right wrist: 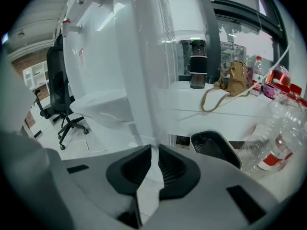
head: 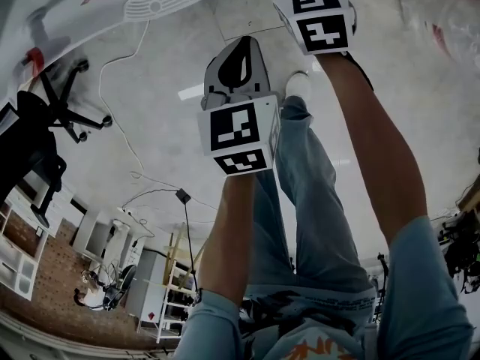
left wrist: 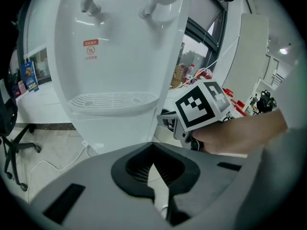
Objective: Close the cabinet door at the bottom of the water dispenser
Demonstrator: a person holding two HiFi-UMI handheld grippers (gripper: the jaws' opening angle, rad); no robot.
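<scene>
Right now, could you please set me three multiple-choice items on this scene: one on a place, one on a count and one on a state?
1. In the left gripper view, where are the right tongs?
A. Beside the right edge of the water dispenser
B. Resting on its drip tray
C. Above its top

2. How many taps does the dispenser have?
A. One
B. Two
C. Three

3. How do the left tongs stand?
A. Wide apart
B. Clamped on a cable
C. Shut, with nothing between them

Answers:
1 A: the left gripper view shows them just right of the dispenser's lower body.
2 B: one tap has a red collar, and a second sits to its right.
3 C: the tips meet, and only floor shows behind them.
</scene>
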